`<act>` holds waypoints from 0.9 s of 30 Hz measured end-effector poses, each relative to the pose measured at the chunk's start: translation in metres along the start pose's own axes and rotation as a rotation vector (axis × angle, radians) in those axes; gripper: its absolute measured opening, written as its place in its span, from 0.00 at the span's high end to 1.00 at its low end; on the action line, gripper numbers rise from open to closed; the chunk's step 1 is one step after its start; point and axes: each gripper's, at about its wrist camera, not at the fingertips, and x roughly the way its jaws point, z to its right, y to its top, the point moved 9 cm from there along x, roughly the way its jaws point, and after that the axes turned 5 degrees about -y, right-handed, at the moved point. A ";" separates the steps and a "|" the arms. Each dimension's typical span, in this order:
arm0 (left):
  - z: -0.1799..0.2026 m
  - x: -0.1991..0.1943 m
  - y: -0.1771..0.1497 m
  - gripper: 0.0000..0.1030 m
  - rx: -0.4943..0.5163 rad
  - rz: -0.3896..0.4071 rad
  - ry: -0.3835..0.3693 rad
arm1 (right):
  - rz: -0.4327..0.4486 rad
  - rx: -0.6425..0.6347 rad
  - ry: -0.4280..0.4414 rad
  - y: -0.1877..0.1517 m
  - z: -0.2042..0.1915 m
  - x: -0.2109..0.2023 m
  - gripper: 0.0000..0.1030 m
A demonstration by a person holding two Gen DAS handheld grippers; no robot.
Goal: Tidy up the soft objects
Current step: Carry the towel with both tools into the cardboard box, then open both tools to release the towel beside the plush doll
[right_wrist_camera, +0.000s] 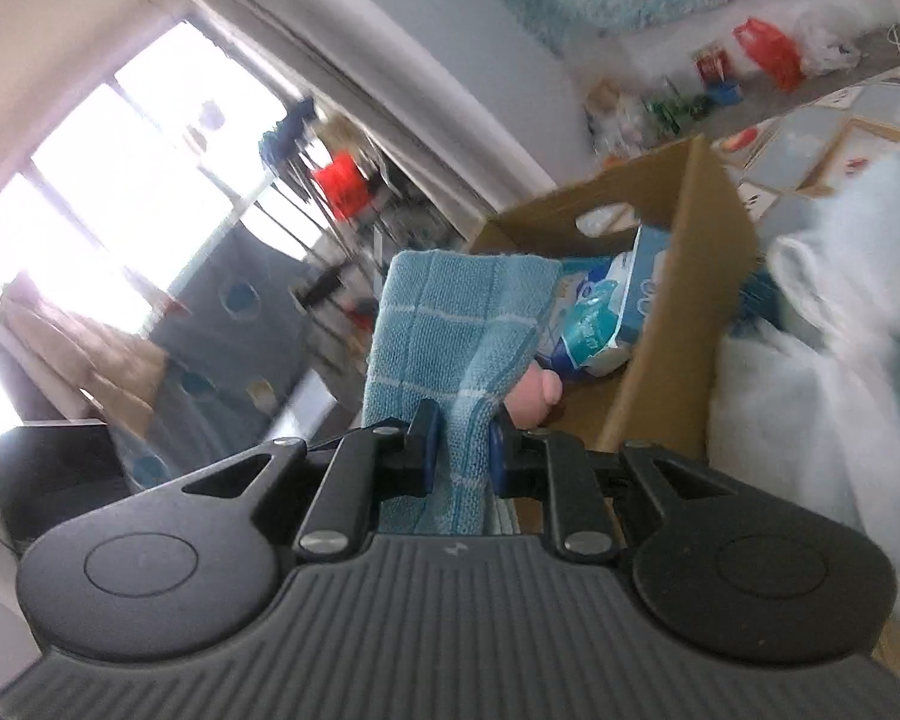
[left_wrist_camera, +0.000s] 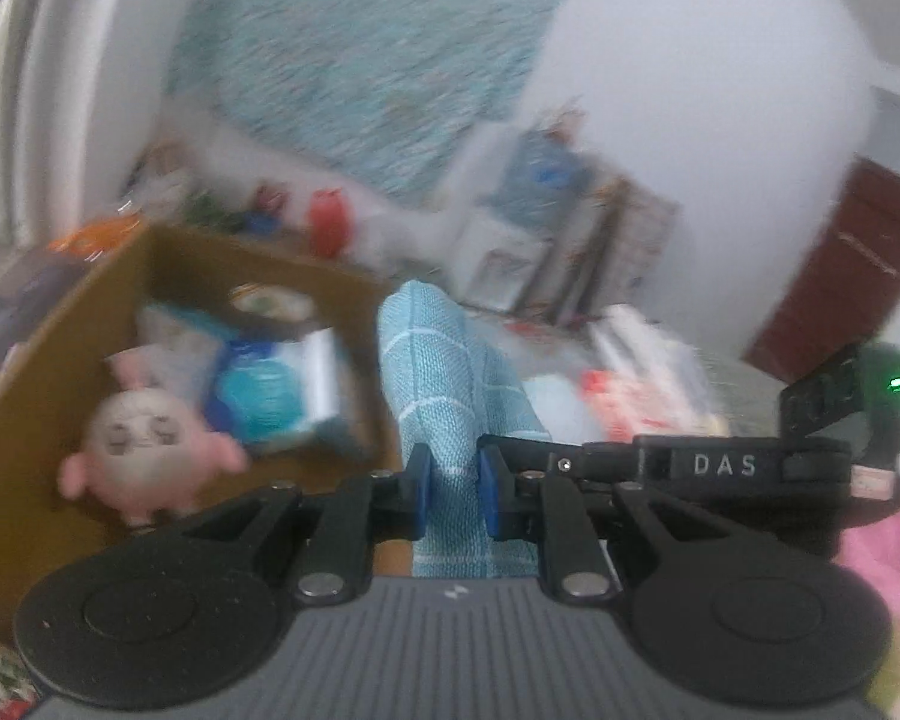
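Observation:
A blue checked cloth (left_wrist_camera: pixel 444 384) is pinched between the pads of my left gripper (left_wrist_camera: pixel 455 492) and stands up in front of it. In the right wrist view the same kind of blue checked cloth (right_wrist_camera: pixel 450 330) is clamped in my right gripper (right_wrist_camera: pixel 462 450), with its top edge folded over. Both grippers hover beside an open cardboard box (left_wrist_camera: pixel 42 372). Inside the box lie a pink and white plush toy (left_wrist_camera: pixel 144 450) and blue and white soft packs (left_wrist_camera: pixel 276 390). From the right wrist the box (right_wrist_camera: pixel 684 276) shows a blue and white pack (right_wrist_camera: pixel 606 312) and a bit of pink plush (right_wrist_camera: pixel 537 396).
The other gripper's black body (left_wrist_camera: pixel 750 468) reaches in from the right of the left wrist view. A red bag (left_wrist_camera: pixel 328 222) and clutter sit by the far wall under a teal rug (left_wrist_camera: pixel 360 60). White and pink soft items (right_wrist_camera: pixel 810 372) lie right of the box. A dark red door (left_wrist_camera: pixel 840 270) stands far right.

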 end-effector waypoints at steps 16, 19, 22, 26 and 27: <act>-0.134 0.078 0.001 0.85 -0.204 -0.256 0.230 | -0.251 -0.144 -0.289 0.014 0.011 0.164 0.66; -0.132 0.078 -0.004 0.85 -0.183 -0.272 0.241 | -0.207 -0.171 -0.288 0.021 0.006 0.157 0.52; -0.126 0.082 -0.008 0.84 -0.138 -0.293 0.261 | -0.152 -0.164 -0.257 0.032 0.001 0.140 0.47; -0.120 0.091 -0.015 0.84 -0.075 -0.324 0.300 | -0.087 -0.147 -0.217 0.044 -0.006 0.110 0.46; -0.119 0.092 -0.016 0.84 -0.056 -0.330 0.312 | -0.070 -0.148 -0.211 0.045 -0.007 0.101 0.46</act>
